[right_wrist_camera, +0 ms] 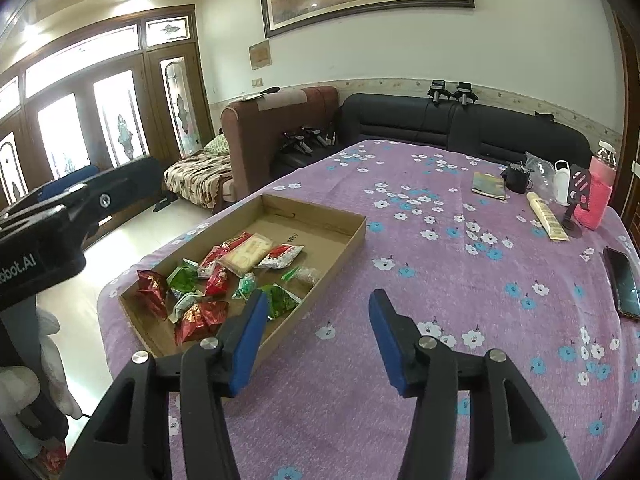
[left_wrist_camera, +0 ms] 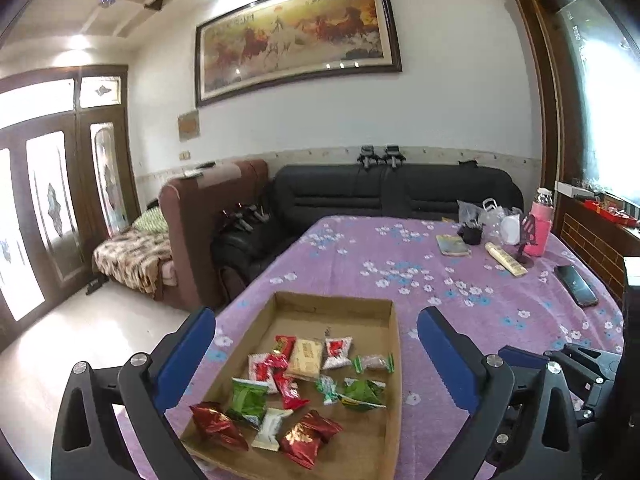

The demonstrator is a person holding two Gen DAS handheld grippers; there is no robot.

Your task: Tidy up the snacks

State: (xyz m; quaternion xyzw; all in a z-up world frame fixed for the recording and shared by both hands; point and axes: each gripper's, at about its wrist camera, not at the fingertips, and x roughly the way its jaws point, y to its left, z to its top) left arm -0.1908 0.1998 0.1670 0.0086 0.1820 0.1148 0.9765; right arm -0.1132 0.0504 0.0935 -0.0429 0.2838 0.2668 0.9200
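You are holding both the left gripper [left_wrist_camera: 316,350] and right gripper [right_wrist_camera: 318,336] spread wide, empty, over the cardboard tray [right_wrist_camera: 320,216]; its crowded snacks [left_wrist_camera: 288,392] are risking double grabs.

Looks like a home living room I'm in: black sofa [left_wrist_camera: 396,192] ahead, framed horse painting [left_wrist_camera: 296,36] above it, daybed [right_wrist_camera: 196,178] off left.

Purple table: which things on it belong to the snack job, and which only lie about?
Job: cardboard tray; wrapped snacks in it.

Lying about: pink bottle; black phone; small book; long cream packet; black cup.
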